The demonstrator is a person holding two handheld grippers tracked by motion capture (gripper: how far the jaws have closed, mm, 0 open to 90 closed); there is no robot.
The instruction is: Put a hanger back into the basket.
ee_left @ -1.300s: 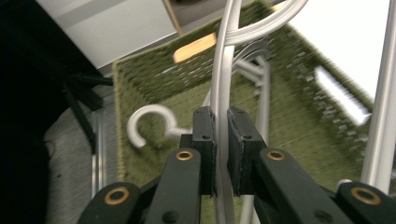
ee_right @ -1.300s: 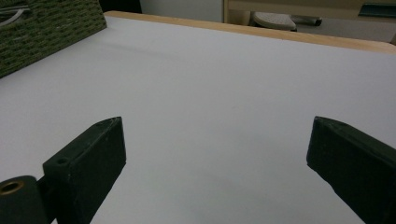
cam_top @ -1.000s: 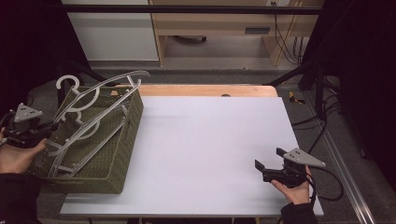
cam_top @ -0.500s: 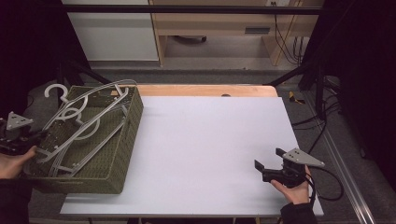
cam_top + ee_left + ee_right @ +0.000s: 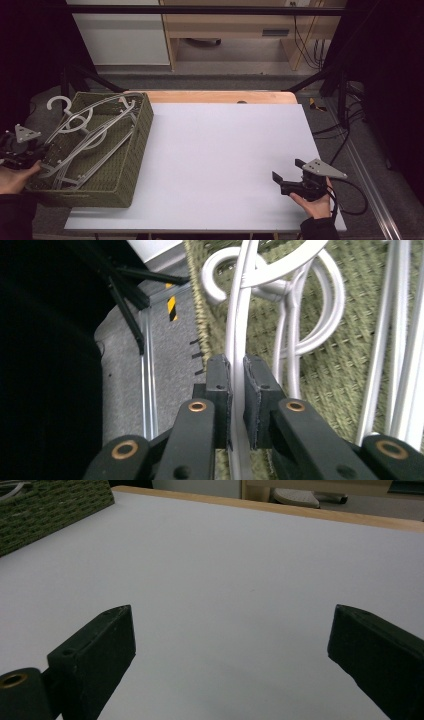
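This looks like a lab or test room set up for recording, not a home. A plain white table (image 5: 225, 160) with a wooden far edge stands on grey carpet (image 5: 235, 80) inside a frame of black bars (image 5: 200, 9), with dark drapes on both sides. Loose cables (image 5: 305, 40) hang by a wooden bench (image 5: 235, 25) at the back beside a white cabinet (image 5: 120, 35), a metal rail (image 5: 372, 200) runs along the floor on the right, and a strip of yellow-and-black hazard tape (image 5: 171, 307) marks the floor in the left gripper view.
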